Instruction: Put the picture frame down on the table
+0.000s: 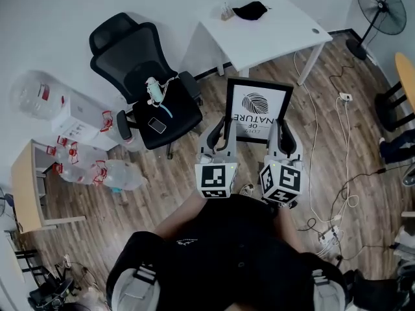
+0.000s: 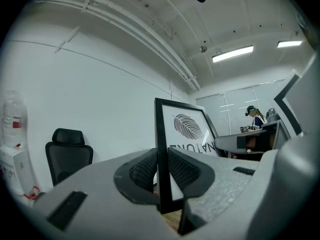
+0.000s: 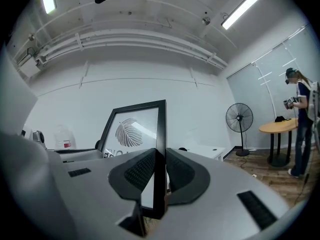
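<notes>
A black picture frame (image 1: 258,103) with a leaf print and upside-down lettering hangs in the air between both grippers, above the wooden floor. My left gripper (image 1: 224,126) is shut on the frame's left edge (image 2: 161,149). My right gripper (image 1: 280,126) is shut on its right edge (image 3: 160,154). In each gripper view the black pads (image 2: 145,170) press on the frame bar from both sides. The white table (image 1: 259,34) stands just beyond the frame, at the back middle of the head view.
A black object (image 1: 250,10) and a small item lie on the table's far end. A black office chair (image 1: 146,83) stands left of the frame. Cables (image 1: 337,173) run over the floor at right. A standing fan (image 1: 379,11), water bottles (image 1: 97,170) and a person (image 3: 300,119) are around.
</notes>
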{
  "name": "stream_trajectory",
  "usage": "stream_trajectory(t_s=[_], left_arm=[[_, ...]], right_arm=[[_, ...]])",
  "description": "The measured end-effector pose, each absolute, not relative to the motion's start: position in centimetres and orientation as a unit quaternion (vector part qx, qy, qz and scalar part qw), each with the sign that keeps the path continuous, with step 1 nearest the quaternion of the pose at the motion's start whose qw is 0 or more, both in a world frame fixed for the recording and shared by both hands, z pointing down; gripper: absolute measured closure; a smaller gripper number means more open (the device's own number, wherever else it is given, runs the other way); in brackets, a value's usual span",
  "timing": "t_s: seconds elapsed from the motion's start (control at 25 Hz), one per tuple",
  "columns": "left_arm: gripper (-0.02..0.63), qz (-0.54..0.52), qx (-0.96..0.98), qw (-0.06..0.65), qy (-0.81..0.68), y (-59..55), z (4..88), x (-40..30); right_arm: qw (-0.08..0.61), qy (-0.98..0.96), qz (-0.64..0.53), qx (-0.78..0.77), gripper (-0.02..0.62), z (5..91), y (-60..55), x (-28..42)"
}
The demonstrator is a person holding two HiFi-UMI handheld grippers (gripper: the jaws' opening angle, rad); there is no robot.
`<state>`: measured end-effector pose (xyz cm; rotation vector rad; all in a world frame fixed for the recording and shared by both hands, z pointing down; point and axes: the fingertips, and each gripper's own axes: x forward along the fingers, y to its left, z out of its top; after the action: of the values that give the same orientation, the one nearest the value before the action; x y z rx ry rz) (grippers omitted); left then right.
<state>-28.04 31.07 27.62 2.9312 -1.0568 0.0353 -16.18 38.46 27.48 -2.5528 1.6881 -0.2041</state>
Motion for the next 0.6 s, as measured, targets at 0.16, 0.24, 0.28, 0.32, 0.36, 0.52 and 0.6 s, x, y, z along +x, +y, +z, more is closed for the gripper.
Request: stream_trajectory(t_s=[0.16,0.24,0.28,0.32,0.36,0.52,0.6], left_arm=[[0.534,0.008,0.937,0.011,-0.35,30.8,27.8,-26.7],[0.534,0.007,0.935,0.016,-0.354,30.2,27.8,-26.3],[0.534,0.006,0.934,0.017,-0.357,29.9,27.8,-26.2],[0.534,0.004,0.933,0.018,-0.358,29.6,27.8,-25.9],[0.534,0.003,0.933,0.019,-0.359,29.4,27.9,-25.6],[0.534,0.001,0.934,0.025,-0.356,28.9,28.3,-24.3],[0.534,0.0,0.934,0.025,-0.356,28.6,28.3,-23.9]], right_arm=[[0.034,0.559,-0.064,-0.826,0.531,27.6,37.8,-14.6],[0.03,0.563,-0.063,-0.824,0.531,27.5,37.2,-14.3],[0.028,0.565,-0.061,-0.823,0.531,27.4,37.0,-14.2],[0.025,0.566,-0.059,-0.822,0.531,27.3,36.8,-14.0],[0.022,0.567,-0.057,-0.822,0.531,27.3,36.6,-13.7],[0.017,0.565,-0.06,-0.822,0.531,27.5,35.9,-12.3],[0.016,0.566,-0.059,-0.822,0.531,27.5,35.6,-11.9]])
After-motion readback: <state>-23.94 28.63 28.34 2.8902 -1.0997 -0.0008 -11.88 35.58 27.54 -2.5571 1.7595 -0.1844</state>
